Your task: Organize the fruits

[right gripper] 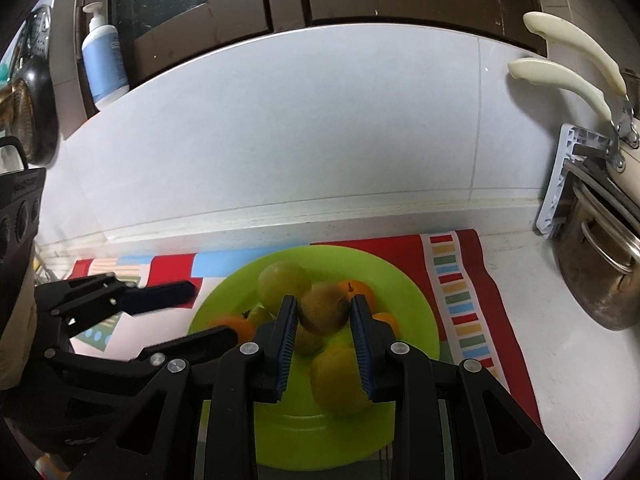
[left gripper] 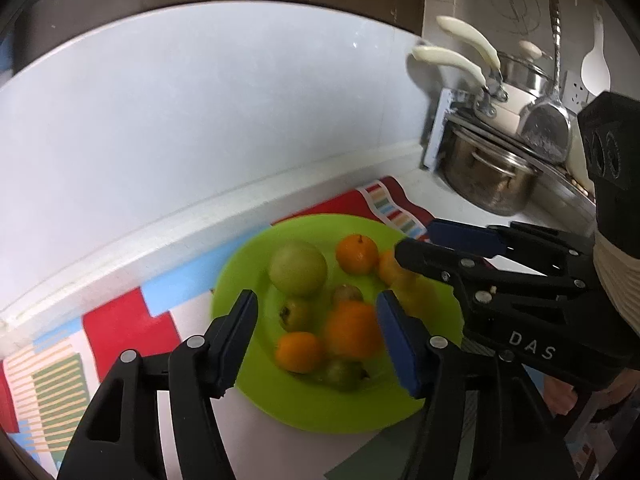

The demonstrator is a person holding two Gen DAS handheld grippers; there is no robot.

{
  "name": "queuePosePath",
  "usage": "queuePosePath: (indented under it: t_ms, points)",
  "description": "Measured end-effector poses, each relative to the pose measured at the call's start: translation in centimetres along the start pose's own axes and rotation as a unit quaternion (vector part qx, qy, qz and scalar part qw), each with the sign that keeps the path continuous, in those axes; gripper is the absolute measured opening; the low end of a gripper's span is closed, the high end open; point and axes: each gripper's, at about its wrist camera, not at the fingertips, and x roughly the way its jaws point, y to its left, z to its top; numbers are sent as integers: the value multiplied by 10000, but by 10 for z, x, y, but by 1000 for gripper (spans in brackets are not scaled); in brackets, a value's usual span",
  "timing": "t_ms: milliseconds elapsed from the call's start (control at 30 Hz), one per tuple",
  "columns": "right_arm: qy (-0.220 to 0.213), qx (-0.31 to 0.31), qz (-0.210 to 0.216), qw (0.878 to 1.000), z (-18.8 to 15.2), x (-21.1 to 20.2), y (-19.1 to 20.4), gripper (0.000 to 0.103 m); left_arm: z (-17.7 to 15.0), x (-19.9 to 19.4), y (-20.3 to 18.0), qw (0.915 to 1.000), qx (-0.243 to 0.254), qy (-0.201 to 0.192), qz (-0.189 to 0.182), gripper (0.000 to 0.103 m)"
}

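Observation:
A lime green plate (left gripper: 256, 396) (right gripper: 404, 280) on a striped cloth holds several fruits: a large green apple (left gripper: 298, 266) (right gripper: 282, 282), oranges (left gripper: 356, 254) and small brownish fruits. My left gripper (left gripper: 316, 312) is open above the near side of the plate, empty, with an orange (left gripper: 352, 330) between its fingers' lines. My right gripper (right gripper: 324, 308) holds a brown kiwi-like fruit (right gripper: 324, 310) between its blue pads above the plate. It also shows in the left wrist view (left gripper: 416, 248), reaching in from the right.
A colourful striped cloth (left gripper: 128, 320) (right gripper: 456, 276) covers the counter against a white tiled wall. Steel pots (left gripper: 488, 176) (right gripper: 600, 264) with cream handles stand to the right. A soap bottle (right gripper: 102, 56) stands on the ledge at the upper left.

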Motion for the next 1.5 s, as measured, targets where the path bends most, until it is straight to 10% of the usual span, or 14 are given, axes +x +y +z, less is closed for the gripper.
queuePosePath:
  t_ms: [733, 1500]
  points:
    - [-435, 169, -778, 9959, -35, -114, 36, 65, -33, -119, -7, 9919, -68, -776, 1007, 86]
    - [-846, 600, -1573, 9821, -107, -242, 112, 79, -106, -239, -27, 9907, 167, -1067, 822, 103]
